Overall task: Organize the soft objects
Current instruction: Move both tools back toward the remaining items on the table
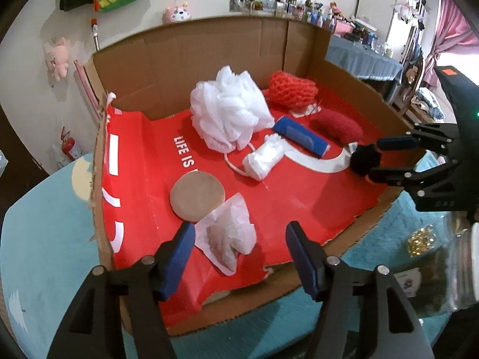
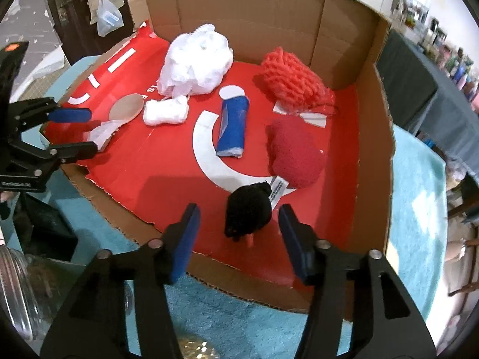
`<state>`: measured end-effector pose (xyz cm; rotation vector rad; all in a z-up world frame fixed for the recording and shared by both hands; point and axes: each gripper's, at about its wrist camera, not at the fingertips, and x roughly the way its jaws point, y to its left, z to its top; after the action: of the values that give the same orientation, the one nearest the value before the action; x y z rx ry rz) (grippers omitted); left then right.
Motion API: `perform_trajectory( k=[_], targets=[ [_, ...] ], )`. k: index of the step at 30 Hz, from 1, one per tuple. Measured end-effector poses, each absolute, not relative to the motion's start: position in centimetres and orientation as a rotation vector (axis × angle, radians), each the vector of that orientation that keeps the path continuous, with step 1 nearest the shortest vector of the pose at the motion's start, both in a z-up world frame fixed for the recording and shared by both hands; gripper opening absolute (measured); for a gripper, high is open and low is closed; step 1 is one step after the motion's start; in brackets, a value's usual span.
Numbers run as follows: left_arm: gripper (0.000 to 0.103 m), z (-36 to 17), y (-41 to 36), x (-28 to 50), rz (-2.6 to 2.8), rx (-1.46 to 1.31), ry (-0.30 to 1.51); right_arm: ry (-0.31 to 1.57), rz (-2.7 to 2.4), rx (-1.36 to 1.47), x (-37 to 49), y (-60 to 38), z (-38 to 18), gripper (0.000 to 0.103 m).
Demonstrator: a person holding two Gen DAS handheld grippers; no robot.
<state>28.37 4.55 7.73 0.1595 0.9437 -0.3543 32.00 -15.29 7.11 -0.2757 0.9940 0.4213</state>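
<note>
Left wrist view: left gripper (image 1: 239, 257) jaws apart, nothing clamped, crumpled white tissue (image 1: 229, 239) low centre between them, on the cardboard tray (image 1: 185, 59). White pouf (image 1: 230, 110) upper centre. Right wrist view: right gripper (image 2: 238, 239) jaws parted, black pompom (image 2: 248, 214) loose between them, lower centre. Most items look gathered; tidying likely remains.

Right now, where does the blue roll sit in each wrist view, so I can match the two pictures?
Left wrist view: the blue roll lies right of centre, slanting, just right of the white mesh puff.
Right wrist view: the blue roll lies near centre, almost upright in the picture, below and right of the puff.
Shared landmark: the white arc printed on the red liner, which the roll lies against in both.
</note>
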Motion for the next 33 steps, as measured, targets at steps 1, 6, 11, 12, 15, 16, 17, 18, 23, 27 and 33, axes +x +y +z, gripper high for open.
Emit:
perform_trajectory(
  k=[1,6,11,12,15,16,17,18,23,27,33],
  targets=[
    [0.068,8.0,4.4,28.2,-0.352,0.156,0.935,0.985,0.418,-0.278,31.9,-15.3,7.4,0.055],
    [0.081,10.2,4.3,26.2,-0.360,0.130,0.856,0.947,0.414,-0.232,31.0,-16.0,9.5,0.057],
    [0.093,12.6,3.9,23.5,-0.358,0.101,0.762,0.875,0.406,-0.197,29.1,-16.7,12.2,0.066],
    [0.096,12.9,3.8,22.9,-0.353,0.099,0.744,0.863,0.405,-0.191,28.7,-16.8,12.7,0.066],
    [0.099,14.1,3.6,21.0,-0.339,0.092,0.682,0.807,0.403,-0.171,26.8,-17.0,14.4,0.072],
    [0.101,14.4,3.6,20.4,-0.333,0.086,0.666,0.779,0.400,-0.163,25.9,-17.1,15.1,0.076],
    [0.101,14.8,3.5,19.7,-0.328,0.075,0.644,0.758,0.400,-0.155,25.2,-17.2,15.6,0.078],
    [0.102,15.1,3.5,19.1,-0.324,0.069,0.629,0.742,0.401,-0.148,24.5,-17.3,16.0,0.078],
    [0.103,16.2,3.0,16.1,-0.298,0.058,0.540,0.654,0.409,-0.122,20.9,-17.4,17.8,0.081],
    [0.103,16.7,2.6,14.0,-0.286,0.059,0.489,0.582,0.405,-0.110,17.6,-17.5,18.8,0.086],
    [0.103,16.7,1.7,11.0,-0.290,0.044,0.443,0.507,0.381,-0.103,13.3,-17.6,19.3,0.088]
  ],
)
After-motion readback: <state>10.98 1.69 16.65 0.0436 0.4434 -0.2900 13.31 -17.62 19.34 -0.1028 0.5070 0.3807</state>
